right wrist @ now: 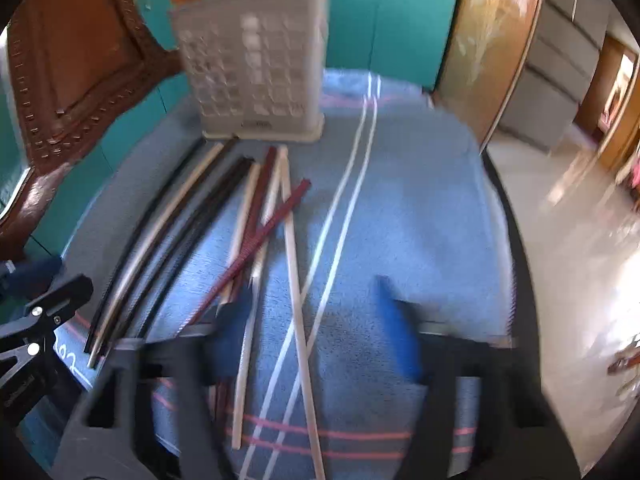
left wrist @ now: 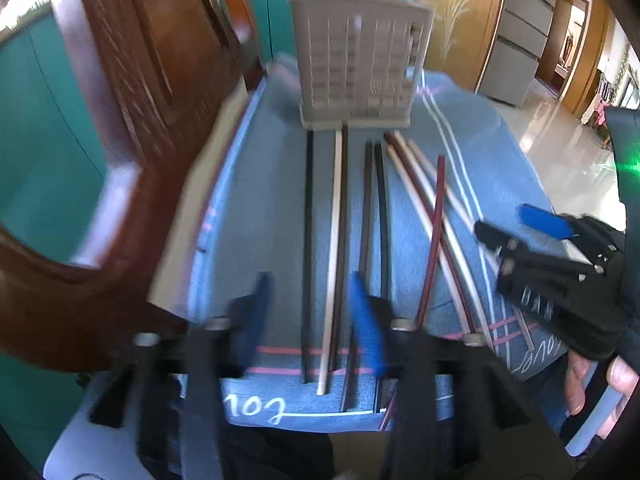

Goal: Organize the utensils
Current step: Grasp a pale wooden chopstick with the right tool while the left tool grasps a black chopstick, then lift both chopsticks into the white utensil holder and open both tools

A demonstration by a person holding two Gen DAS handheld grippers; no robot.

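Several chopsticks lie side by side on a blue towel (left wrist: 260,200) (right wrist: 420,220): black ones (left wrist: 308,220) (right wrist: 188,220), pale wooden ones (left wrist: 335,220) (right wrist: 294,280) and dark red ones (left wrist: 435,232) (right wrist: 260,240). A grey perforated utensil holder (left wrist: 360,56) (right wrist: 256,64) stands upright at their far ends. My left gripper (left wrist: 312,316) hangs low over the near ends, jaws apart, with a black, a pale and a dark chopstick lying between its blue pads (left wrist: 366,320), untouched. My right gripper (right wrist: 316,332) (left wrist: 508,224) also stands open, over two pale chopsticks.
A brown carved wooden chair (left wrist: 140,80) (right wrist: 72,80) stands close on the left. Teal cabinets (left wrist: 40,140) (right wrist: 380,32) are behind. Shiny floor (left wrist: 560,152) (right wrist: 580,240) drops off right of the towel. A person's hand (left wrist: 580,380) holds the right gripper.
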